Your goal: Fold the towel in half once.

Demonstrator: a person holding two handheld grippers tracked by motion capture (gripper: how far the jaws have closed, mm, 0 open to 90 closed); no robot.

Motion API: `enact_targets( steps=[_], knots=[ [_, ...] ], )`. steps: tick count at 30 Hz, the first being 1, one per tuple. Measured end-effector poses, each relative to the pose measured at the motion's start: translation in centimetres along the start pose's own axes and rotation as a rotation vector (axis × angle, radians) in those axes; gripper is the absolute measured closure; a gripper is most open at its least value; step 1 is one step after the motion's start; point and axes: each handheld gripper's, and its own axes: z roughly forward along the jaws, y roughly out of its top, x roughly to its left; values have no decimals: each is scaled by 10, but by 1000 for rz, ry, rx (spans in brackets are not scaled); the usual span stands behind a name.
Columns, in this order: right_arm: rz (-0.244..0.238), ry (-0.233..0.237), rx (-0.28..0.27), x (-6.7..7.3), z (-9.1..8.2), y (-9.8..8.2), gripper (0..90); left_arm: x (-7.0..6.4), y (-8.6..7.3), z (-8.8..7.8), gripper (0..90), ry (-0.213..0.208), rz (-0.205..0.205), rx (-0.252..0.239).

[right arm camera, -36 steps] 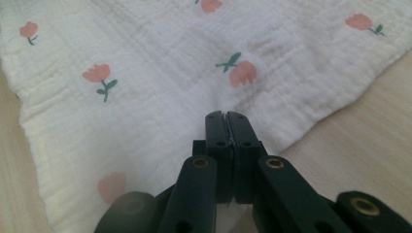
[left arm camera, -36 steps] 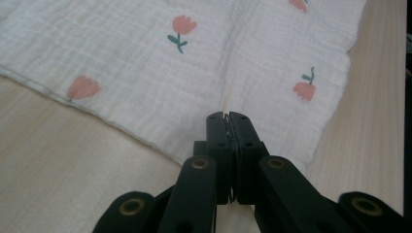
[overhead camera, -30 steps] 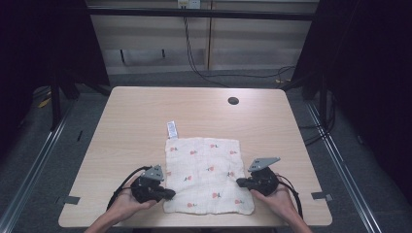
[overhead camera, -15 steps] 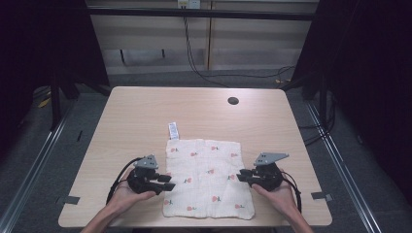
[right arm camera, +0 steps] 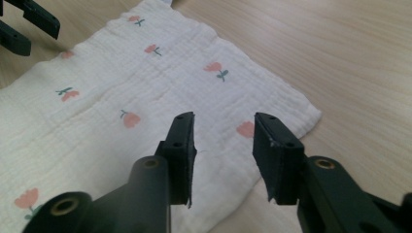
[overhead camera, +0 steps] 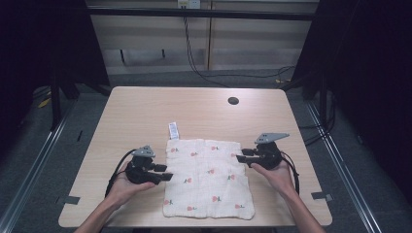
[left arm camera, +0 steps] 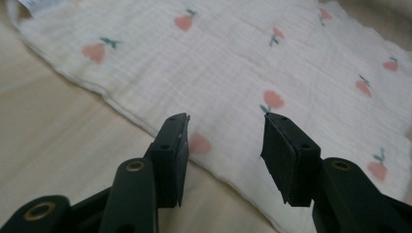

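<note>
High view: a white muslin cloth (overhead camera: pixel 208 178) printed with pink flowers is laid flat at the table's (overhead camera: pixel 145 111) six o'clock edge, its label (overhead camera: pixel 173 130) at twelve o'clock. The left gripper (overhead camera: pixel 163 173) is held at its nine o'clock side, the right gripper (overhead camera: pixel 241 158) at three. In the gripper views the cloth's crinkled weave is caught. Both claws, just opened, are spread, nothing pinched. Since a second ago, both have been drawn off the cloth.
</note>
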Motion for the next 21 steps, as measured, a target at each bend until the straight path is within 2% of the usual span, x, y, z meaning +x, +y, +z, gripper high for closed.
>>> enact_targets(
  steps=[2, 5, 6, 8, 10, 11, 14, 15, 17, 20, 21],
  knots=[
    [-4, -12, 7, -5, 4, 5, 578, 3, 8, 4, 520, 23, 14, -6],
    [7, -4, 0, -11, 10, 14, 562, 13, 18, 14, 564, 28, 6, -10],
    [12, -4, -6, -13, 12, 16, 562, 16, 19, 17, 611, 10, -13, -12],
    [18, -2, -16, -17, 16, 19, 574, 17, 16, 24, 626, 27, -2, 18],
    [23, -8, -6, -23, 22, 20, 587, 17, 11, 29, 633, 10, 5, 41],
    [19, -19, 3, -27, 26, 19, 597, 17, 10, 29, 631, 17, 17, 50],
    [41, -43, 2, -37, 33, 17, 599, 18, 9, 28, 620, 23, 14, 42],
    [36, -41, 2, -40, 35, 15, 600, 19, 8, 28, 620, 18, 15, 42],
    [56, -39, 2, -43, 39, 11, 601, 19, 7, 28, 619, 17, 12, 32],
    [38, -65, 32, -43, 44, 10, 609, 18, 8, 28, 619, 25, 25, 36],
    [33, -72, 25, -44, 45, 10, 611, 18, 8, 28, 620, 29, 30, 38]
  ],
)
